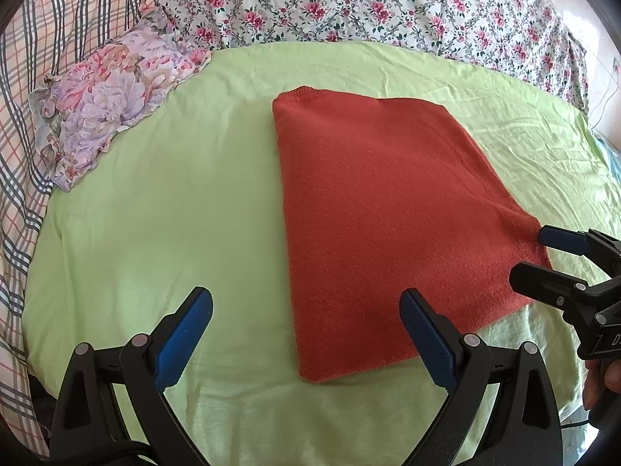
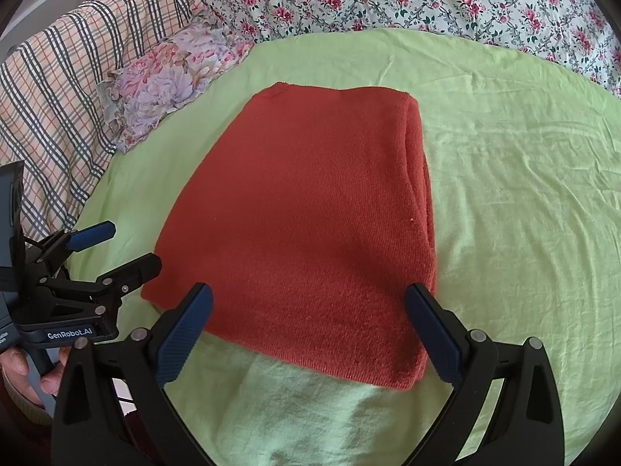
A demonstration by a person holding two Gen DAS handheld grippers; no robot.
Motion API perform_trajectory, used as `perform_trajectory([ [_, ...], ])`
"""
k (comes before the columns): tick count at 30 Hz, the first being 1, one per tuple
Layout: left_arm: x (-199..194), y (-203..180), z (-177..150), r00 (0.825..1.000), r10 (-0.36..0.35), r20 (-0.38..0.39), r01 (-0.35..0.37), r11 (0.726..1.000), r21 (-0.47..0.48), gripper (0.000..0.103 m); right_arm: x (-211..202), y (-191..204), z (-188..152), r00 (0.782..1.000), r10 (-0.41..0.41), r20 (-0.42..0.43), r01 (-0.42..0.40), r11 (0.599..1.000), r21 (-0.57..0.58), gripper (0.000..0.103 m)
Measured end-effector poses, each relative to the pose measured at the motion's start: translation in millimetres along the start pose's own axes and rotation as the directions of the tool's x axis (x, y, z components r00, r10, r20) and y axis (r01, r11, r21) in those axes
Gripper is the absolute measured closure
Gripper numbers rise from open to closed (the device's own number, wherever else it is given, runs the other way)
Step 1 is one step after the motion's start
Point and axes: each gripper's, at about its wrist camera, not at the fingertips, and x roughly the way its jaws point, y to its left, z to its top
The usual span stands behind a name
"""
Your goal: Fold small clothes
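A rust-red knit garment (image 1: 388, 213) lies folded into a flat rectangle on the light green sheet (image 1: 174, 213); it also shows in the right wrist view (image 2: 302, 225). My left gripper (image 1: 306, 334) is open and empty, hovering over the garment's near left corner. My right gripper (image 2: 310, 330) is open and empty, hovering over the garment's near edge, its jaws spanning that edge. The right gripper shows in the left wrist view (image 1: 543, 256) at the garment's right corner. The left gripper shows in the right wrist view (image 2: 120, 248) beside the garment's left corner.
A small floral pillow (image 1: 108, 97) lies at the far left of the green sheet. A plaid quilt (image 1: 23, 155) runs along the left side. A rose-print bedspread (image 1: 368, 4) lies along the back. Green sheet lies left and right of the garment.
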Motion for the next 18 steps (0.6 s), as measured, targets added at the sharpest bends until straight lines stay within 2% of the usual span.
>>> perform_trajectory([
  [18, 0.7, -3.9, -1.9, 1.000, 0.001, -0.013, -0.001, 1.000, 0.011, 0.006, -0.4, -1.4, -1.2, 1.000, -0.001, -0.004, 0.001, 1.000, -0.007, 0.004],
])
